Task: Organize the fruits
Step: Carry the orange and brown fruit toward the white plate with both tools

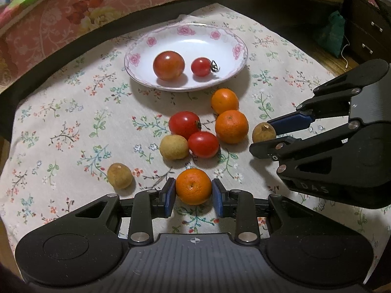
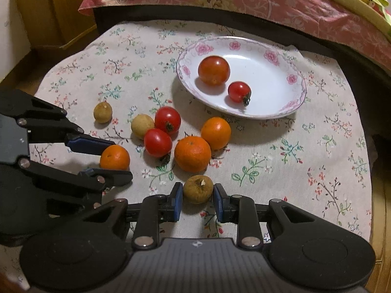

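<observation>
My left gripper (image 1: 193, 191) is shut on a small orange (image 1: 193, 186) that rests on the floral cloth; the right wrist view shows that gripper (image 2: 119, 160) around that orange (image 2: 114, 157). My right gripper (image 2: 198, 195) is shut on a brown longan (image 2: 197, 189), also down on the cloth, and appears in the left wrist view (image 1: 262, 135) with the longan (image 1: 264, 133). A flowered white plate (image 1: 134, 58) holds a large tomato (image 1: 168, 65) and a small tomato (image 1: 201, 67). Between plate and grippers lie two tomatoes (image 1: 184, 124), two oranges (image 1: 231, 126) and two longans (image 1: 174, 147).
The cloth (image 1: 61, 127) covers a small table whose edges curve away on both sides. A pink floral bedspread (image 1: 73, 12) runs along the far side. A dark cabinet with drawers (image 1: 366, 24) and a green pouch (image 1: 333, 34) stand at the far right.
</observation>
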The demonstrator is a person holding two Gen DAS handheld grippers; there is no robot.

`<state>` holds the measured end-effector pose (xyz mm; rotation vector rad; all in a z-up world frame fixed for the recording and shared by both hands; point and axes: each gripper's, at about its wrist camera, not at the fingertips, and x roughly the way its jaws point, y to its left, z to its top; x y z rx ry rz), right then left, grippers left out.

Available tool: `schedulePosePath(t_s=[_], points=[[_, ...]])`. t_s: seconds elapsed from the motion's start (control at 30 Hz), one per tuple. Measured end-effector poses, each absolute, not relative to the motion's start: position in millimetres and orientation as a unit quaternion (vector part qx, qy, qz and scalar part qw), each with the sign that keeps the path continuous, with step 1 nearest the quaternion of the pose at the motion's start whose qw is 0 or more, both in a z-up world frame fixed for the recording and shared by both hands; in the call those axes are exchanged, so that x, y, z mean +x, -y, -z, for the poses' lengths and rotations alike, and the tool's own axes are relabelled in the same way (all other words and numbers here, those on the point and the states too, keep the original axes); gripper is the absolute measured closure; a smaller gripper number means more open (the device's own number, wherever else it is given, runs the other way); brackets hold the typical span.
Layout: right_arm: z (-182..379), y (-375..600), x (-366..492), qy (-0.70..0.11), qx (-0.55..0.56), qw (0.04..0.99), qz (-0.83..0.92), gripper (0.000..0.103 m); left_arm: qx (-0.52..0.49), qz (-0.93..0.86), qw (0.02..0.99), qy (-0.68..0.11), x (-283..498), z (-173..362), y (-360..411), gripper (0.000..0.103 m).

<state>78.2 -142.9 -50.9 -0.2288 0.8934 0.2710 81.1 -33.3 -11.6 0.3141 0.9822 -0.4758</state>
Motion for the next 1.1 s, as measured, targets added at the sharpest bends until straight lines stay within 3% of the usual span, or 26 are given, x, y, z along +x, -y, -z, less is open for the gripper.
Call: schedulePosePath(t_s=[1.1], points=[[1,169,127,-0.367,-0.067,0.922,-0.105,0.076,0.123,0.205,0.88,-0.411,135,-21,44,0.064]])
